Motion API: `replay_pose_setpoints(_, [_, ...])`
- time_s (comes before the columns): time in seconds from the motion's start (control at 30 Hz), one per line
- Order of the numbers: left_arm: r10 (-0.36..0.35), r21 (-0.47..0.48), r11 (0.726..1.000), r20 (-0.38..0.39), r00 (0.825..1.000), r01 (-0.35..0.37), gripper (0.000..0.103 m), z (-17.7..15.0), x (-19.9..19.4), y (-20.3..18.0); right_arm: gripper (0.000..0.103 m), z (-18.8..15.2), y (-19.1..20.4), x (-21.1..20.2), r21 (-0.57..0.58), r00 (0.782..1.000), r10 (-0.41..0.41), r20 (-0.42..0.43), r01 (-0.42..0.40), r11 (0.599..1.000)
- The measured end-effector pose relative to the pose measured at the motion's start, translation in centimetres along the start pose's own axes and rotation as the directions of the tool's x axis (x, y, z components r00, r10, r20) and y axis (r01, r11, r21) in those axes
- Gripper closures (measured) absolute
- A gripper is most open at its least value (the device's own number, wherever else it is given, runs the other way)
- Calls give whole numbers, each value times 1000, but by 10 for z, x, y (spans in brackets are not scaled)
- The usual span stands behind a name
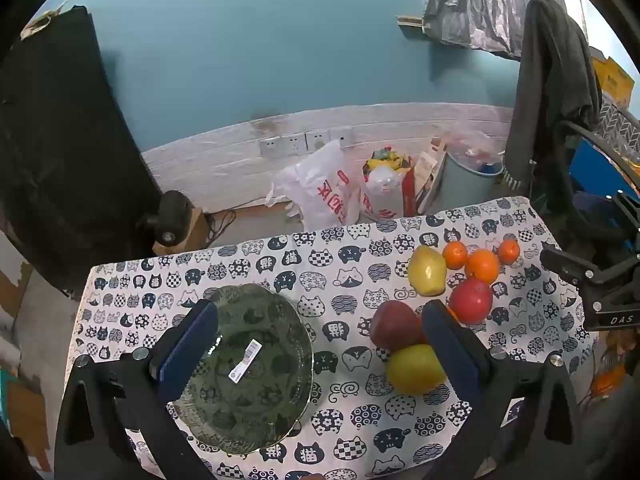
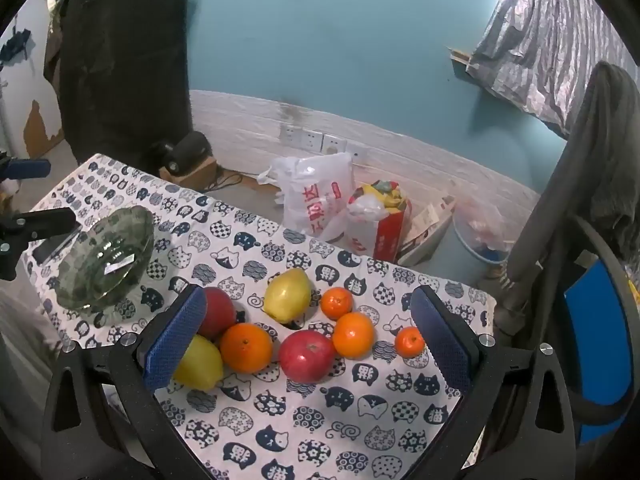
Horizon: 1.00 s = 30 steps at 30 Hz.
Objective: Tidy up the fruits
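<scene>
A green glass plate lies on the left of the cat-print table; it also shows in the right wrist view. To its right lie loose fruits: two red apples, two yellow pears, a big orange and smaller oranges. My left gripper is open and empty, above the plate's right edge. My right gripper is open and empty, above the fruit pile.
The table's far edge drops to a floor with plastic bags, a red bag and a bin. A chair with a dark garment stands at the right. A black speaker sits at the back left.
</scene>
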<state>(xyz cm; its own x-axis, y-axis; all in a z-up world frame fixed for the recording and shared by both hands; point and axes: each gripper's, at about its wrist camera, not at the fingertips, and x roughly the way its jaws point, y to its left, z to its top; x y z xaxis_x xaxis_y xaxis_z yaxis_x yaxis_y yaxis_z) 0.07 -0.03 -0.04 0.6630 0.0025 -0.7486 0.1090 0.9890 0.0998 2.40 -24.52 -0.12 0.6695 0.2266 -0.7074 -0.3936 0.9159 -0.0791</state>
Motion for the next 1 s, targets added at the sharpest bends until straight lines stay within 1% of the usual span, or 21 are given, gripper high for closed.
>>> replay_pose_setpoints(0.2, [-2,-3,1000,-7,1000,2,1,3,-1,-1,3,0,3,0,9,1000,20,-3,-20,1000])
replay_pose_setpoints(0.43, [-12,-7,1000,-3,1000,12,1,0,-1,2,3,-2,6,-1,0,1000,20,-6,-20,1000])
replay_pose_setpoints(0.8, [-23,5,1000,4,1000,23,1,-5,0,-5,3,0,3,1,14,999,39,-14,-39,999])
replay_pose_setpoints(1.0, [-30,8,1000,0,1000,30,1,-6,0,-5,3,0,2,1,11,1000,29,-11,-28,1000])
